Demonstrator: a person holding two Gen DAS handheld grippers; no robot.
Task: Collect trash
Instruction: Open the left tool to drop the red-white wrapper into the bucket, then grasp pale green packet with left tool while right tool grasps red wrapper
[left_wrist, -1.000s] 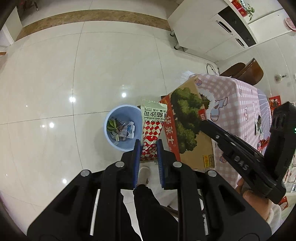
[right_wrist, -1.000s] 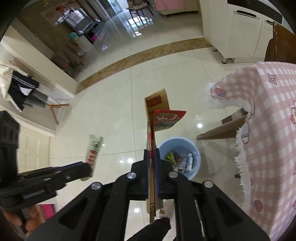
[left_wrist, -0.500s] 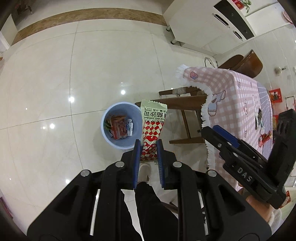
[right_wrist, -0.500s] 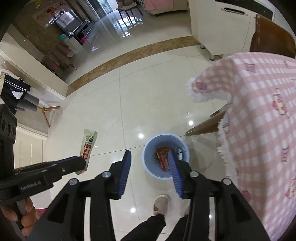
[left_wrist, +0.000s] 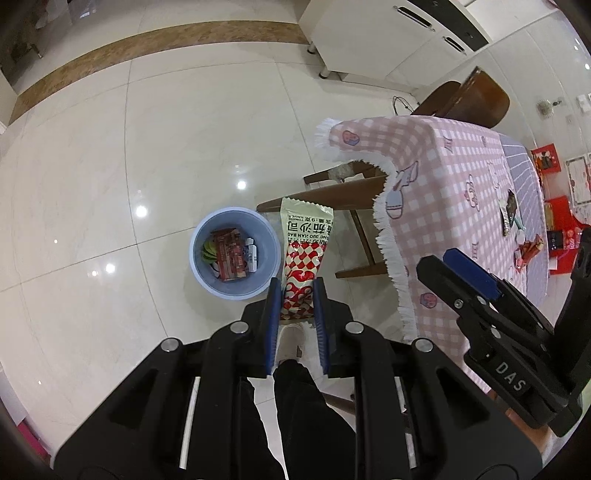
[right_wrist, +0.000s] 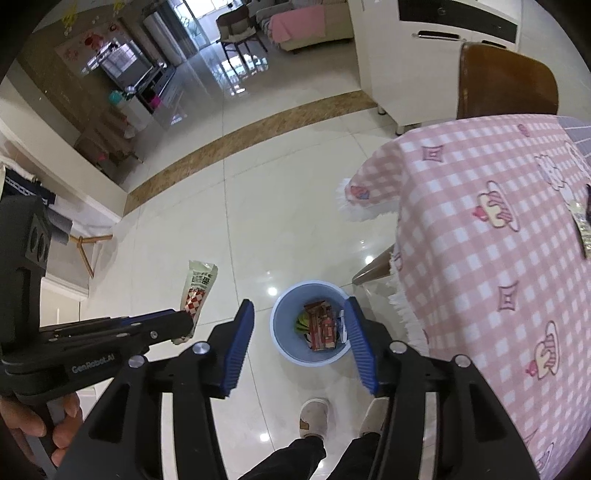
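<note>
Left gripper (left_wrist: 295, 295) is clamped on the red-and-white checked snack wrapper (left_wrist: 303, 254), just right of the round pale-blue plastic bin (left_wrist: 199, 273). Right gripper (right_wrist: 301, 332) hangs empty above that bin, jaws wide apart. Best centre the wrapper over the bin before releasing.

Left tool (left_wrist: 295, 291) clamped on something, right tool (right_wrist: 299, 332) spread wide
</note>
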